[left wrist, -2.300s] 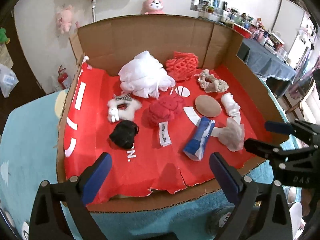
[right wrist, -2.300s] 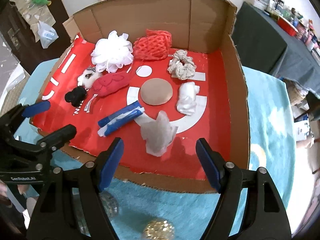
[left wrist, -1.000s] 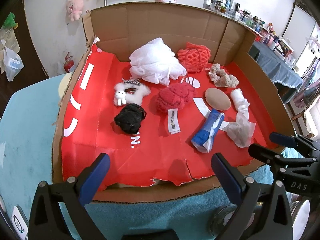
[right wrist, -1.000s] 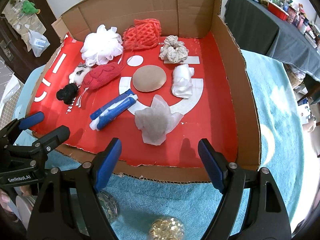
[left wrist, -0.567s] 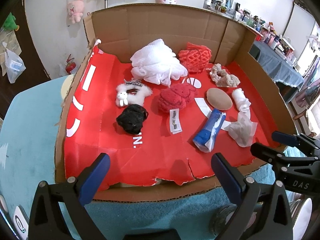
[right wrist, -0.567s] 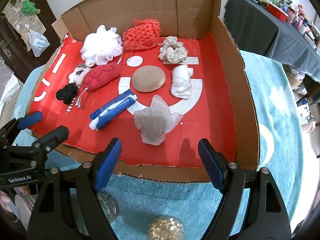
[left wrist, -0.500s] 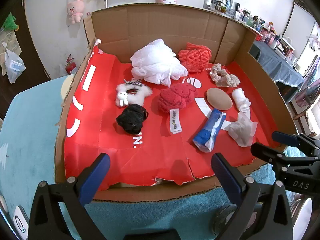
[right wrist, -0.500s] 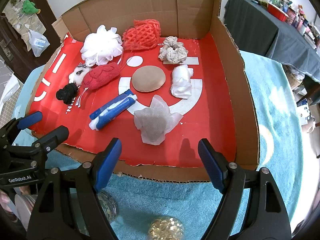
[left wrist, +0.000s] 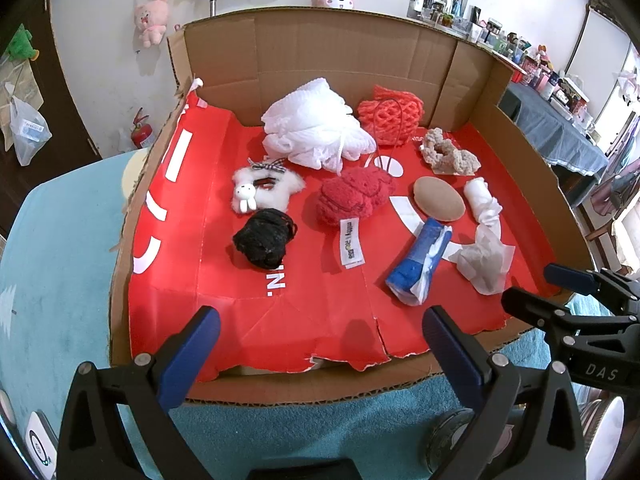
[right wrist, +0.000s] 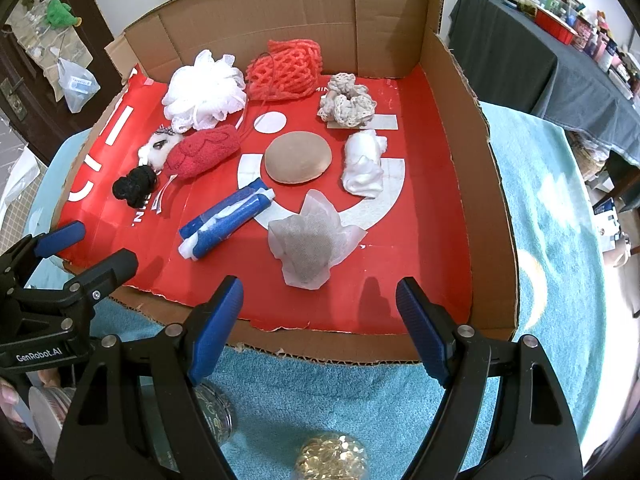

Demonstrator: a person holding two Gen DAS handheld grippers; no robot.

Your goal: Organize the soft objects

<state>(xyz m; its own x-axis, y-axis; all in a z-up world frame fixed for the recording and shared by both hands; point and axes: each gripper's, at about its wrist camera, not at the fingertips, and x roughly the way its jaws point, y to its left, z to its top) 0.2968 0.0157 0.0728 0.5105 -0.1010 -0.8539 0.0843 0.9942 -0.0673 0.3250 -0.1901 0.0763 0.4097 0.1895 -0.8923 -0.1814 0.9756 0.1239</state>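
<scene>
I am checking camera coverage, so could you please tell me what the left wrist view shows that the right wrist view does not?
Only the left wrist view shows the small white bunny on the fluffy white toy and the fire extinguisher.

Only the right wrist view shows the gold ball on the teal mat.

Both show the box, the white pouf, the tan pad, the blue roll, and both grippers, left and right, open.

soft objects [right wrist: 298,158] lie scattered, mostly apart, on red-lined cardboard tray [right wrist: 460,184].
</scene>
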